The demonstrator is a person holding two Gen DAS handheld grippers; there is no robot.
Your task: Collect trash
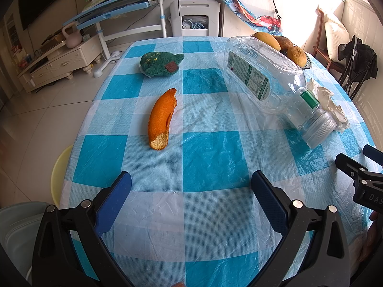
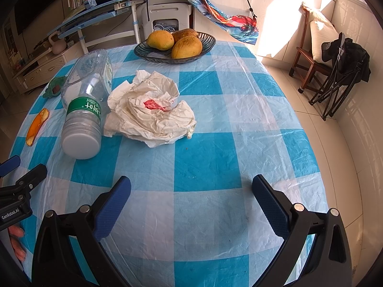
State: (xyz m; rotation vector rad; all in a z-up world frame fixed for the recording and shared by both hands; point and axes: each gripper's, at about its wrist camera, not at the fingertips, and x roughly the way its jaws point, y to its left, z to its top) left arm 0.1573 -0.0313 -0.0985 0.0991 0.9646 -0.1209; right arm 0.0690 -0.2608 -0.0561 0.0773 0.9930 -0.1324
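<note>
An orange peel (image 1: 160, 118) lies on the checked tablecloth, ahead of my left gripper (image 1: 191, 181), which stands open and empty. An empty clear plastic bottle (image 1: 268, 76) lies on its side to the right, cap toward me. In the right wrist view the bottle (image 2: 83, 110) lies left of a crumpled white paper wrapper (image 2: 150, 112) with a red patch. My right gripper (image 2: 191, 186) is open, well short of the wrapper, with nothing between its fingers. The peel (image 2: 37, 125) shows at far left.
A green knitted toy (image 1: 160, 63) lies at the far side of the table. A dark bowl (image 2: 208, 40) with mangoes (image 2: 186, 47) stands at the back. A yellow stool (image 1: 58, 172) sits below the left edge. A wooden chair (image 2: 311, 57) and folded dark chair (image 2: 340, 71) stand right.
</note>
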